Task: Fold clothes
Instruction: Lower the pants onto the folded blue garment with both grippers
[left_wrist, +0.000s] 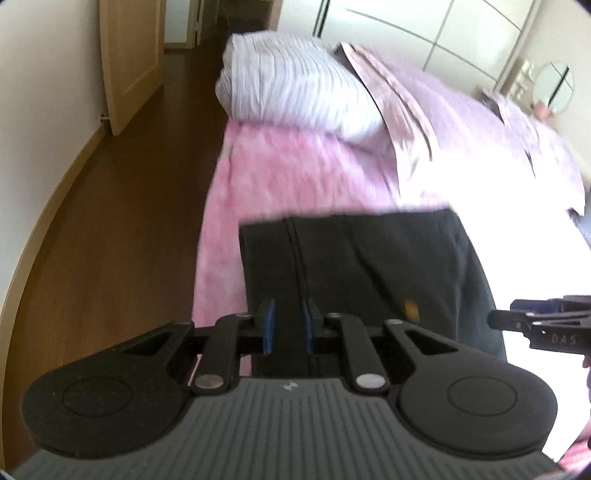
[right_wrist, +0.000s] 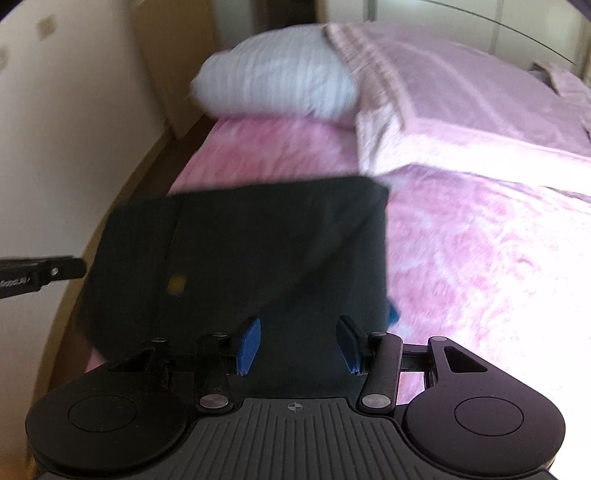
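The dark folded cloth garment (right_wrist: 251, 251) lies on the pink fuzzy bed cover (right_wrist: 461, 258), its long side running across both grippers. My left gripper (left_wrist: 287, 325) looks pinched on its near edge; my right gripper (right_wrist: 298, 345) gapes wide over the same edge, holding nothing.

A: Colours on my feed? Garment (right_wrist: 258, 251) reads near-black, small orange-yellow patch (right_wrist: 176, 284) on it.

B: Same here: dark charcoal, orange patch. Bed cover (left_wrist: 288, 173)?

A: Mottled pink, marbled with white. Folded quilt (right_wrist: 461, 107) paler lilac-pink with lighter bands.

B: Pillow (left_wrist: 295, 85) white with fine grey stripes. Floor (left_wrist: 122, 206) dark brown wood, door (left_wrist: 129, 59) light tan.

A: Left claw (left_wrist: 288, 328) and right claw (right_wrist: 299, 345): black, blue pads.
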